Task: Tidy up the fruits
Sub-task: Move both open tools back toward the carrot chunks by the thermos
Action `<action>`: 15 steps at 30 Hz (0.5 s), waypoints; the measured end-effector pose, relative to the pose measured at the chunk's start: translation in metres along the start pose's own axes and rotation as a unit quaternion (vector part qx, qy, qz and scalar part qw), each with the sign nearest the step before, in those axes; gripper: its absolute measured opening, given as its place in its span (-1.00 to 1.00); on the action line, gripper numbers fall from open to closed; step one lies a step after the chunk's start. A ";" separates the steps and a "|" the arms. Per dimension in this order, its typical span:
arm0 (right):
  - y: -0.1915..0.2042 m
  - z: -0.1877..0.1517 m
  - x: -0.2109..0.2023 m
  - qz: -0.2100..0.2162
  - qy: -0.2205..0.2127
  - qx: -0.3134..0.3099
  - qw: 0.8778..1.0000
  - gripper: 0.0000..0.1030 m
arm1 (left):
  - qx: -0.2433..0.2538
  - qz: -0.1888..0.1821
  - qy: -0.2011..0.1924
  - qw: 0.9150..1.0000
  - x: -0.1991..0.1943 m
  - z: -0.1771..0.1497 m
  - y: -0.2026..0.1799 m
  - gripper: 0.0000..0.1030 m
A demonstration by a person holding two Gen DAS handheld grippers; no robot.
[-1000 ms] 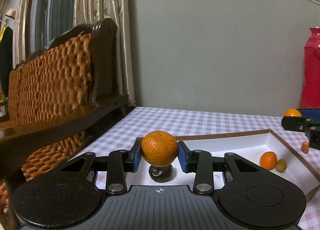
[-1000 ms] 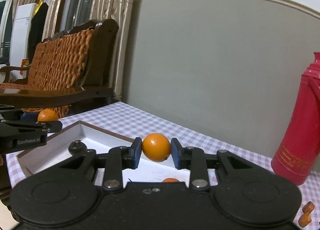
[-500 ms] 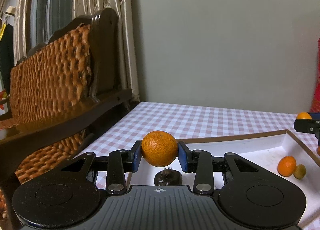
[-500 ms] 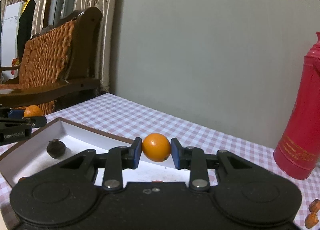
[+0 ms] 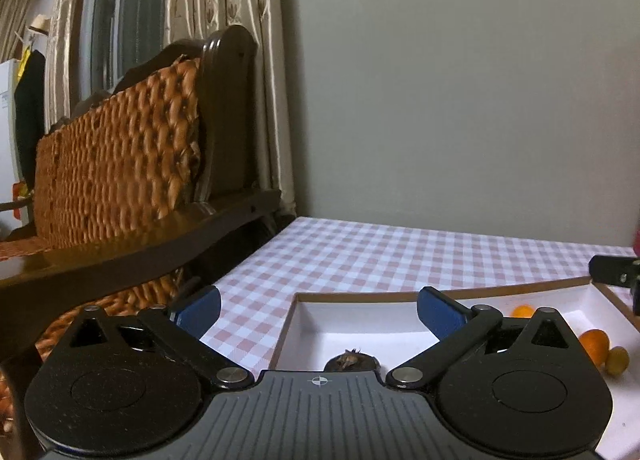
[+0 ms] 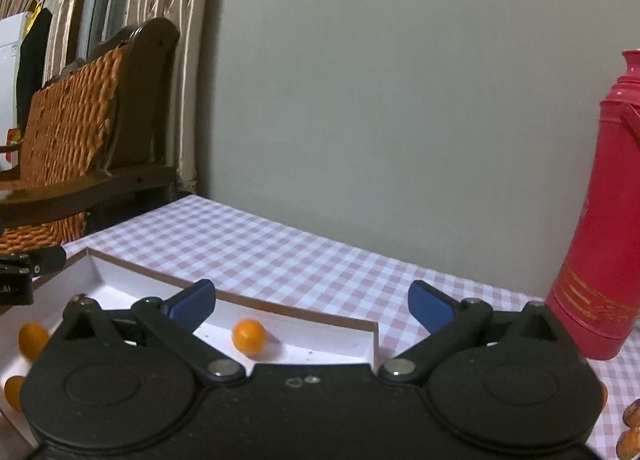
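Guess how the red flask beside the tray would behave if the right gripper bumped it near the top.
The red flask is tall and narrow, standing upright on the checked cloth, so a high push would probably tip it rather than slide it. Its smooth, rigid-looking wall may slip between the fingers. Weight can't be judged: its contents are hidden.

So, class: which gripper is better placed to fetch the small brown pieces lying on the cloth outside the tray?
Right. The brown pieces lie beside the right gripper, near the red flask; the left gripper faces the tray's opposite end.
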State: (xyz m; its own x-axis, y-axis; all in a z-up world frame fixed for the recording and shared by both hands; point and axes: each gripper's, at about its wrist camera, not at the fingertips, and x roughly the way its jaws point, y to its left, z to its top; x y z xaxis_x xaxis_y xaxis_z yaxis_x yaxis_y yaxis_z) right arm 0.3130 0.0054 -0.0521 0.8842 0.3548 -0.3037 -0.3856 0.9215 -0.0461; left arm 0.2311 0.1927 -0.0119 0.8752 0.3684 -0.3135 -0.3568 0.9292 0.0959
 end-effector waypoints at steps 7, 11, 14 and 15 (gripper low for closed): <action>0.007 -0.001 -0.011 0.000 0.003 -0.010 1.000 0.88 | 0.004 -0.004 -0.012 1.000 -0.024 -0.004 -0.002 1.00; 0.009 -0.004 -0.041 -0.008 -0.027 -0.028 0.999 0.89 | 0.007 -0.009 -0.042 0.999 -0.054 -0.006 -0.008 1.00; 0.014 -0.007 -0.064 -0.014 -0.050 -0.044 0.998 0.88 | 0.014 -0.007 -0.063 0.998 -0.081 -0.011 -0.012 1.00; 0.015 -0.008 -0.072 -0.017 -0.053 -0.047 0.997 0.88 | 0.014 -0.007 -0.067 0.998 -0.090 -0.015 -0.012 1.00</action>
State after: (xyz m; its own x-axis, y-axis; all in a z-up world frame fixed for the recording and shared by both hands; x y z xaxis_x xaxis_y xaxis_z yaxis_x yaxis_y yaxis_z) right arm 0.2414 -0.0077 -0.0390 0.9184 0.3422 -0.1984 -0.3728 0.9165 -0.1448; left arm 0.1513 0.1475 0.0010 0.9164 0.3539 -0.1868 -0.3365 0.9341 0.1189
